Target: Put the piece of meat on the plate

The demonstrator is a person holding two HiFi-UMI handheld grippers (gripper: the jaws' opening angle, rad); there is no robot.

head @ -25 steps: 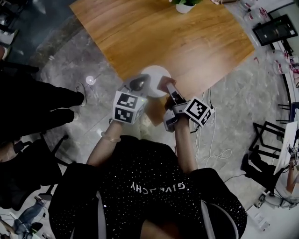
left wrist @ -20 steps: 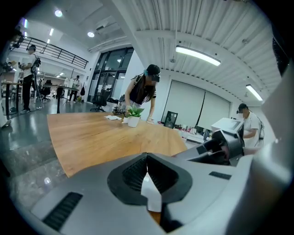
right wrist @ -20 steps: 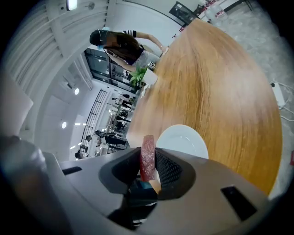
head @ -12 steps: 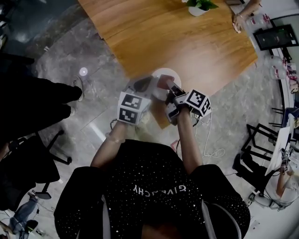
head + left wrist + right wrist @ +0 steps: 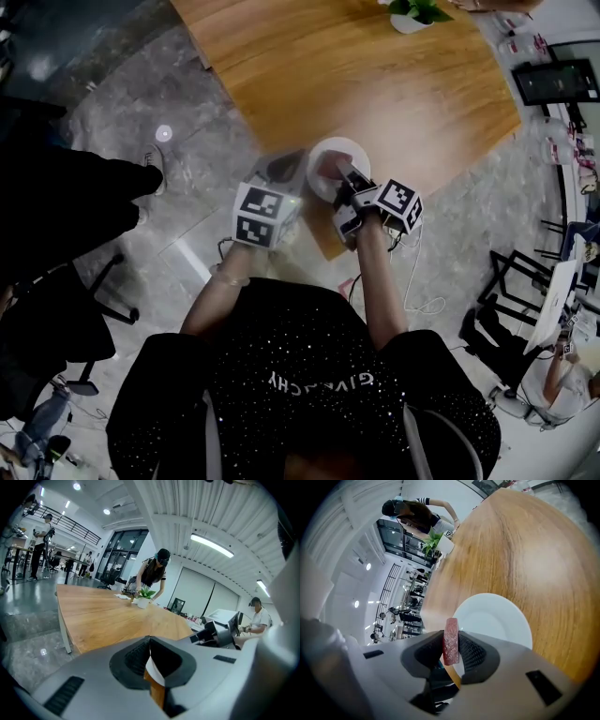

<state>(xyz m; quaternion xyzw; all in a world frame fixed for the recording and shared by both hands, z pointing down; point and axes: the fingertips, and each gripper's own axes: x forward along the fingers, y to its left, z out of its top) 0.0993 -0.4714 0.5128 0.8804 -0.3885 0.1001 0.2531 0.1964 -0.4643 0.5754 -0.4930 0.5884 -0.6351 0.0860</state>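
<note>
**Meat held in your right fingers, at the plate's near edge**

Your right gripper (image 5: 450, 637) has its fingers (image 5: 473, 652) closed on the piece of meat (image 5: 451, 645). It is a flat red slab standing on edge between them, and its top pokes up past the fingertips. Just beyond the meat lies the white plate (image 5: 497, 616), which is round and bare, on the wooden desk (image 5: 534, 550).

From your head view the plate sits at the desk's near corner, close to the edge. The meat shows there as a reddish patch over the side of the plate nearest you, with the right gripper reaching in from your side. No view shows whether the meat touches the plate.

Your left gripper (image 5: 150, 641) has its fingers drawn together at the tips. A sliver of white and a strip of wood colour show in the slit behind the tips, and you cannot tell what the white is. Nothing is plainly gripped there. In the head view this gripper is just beside the plate's left rim, over the desk's edge, with its marker cube (image 5: 262, 214) turned toward you.

Far down the desk stands a small green plant (image 5: 143, 592) in a white pot (image 5: 142, 603), and a person (image 5: 154, 573) leans over the desk beside it. Below the desk's edge is a grey stone floor (image 5: 187, 187).
</note>
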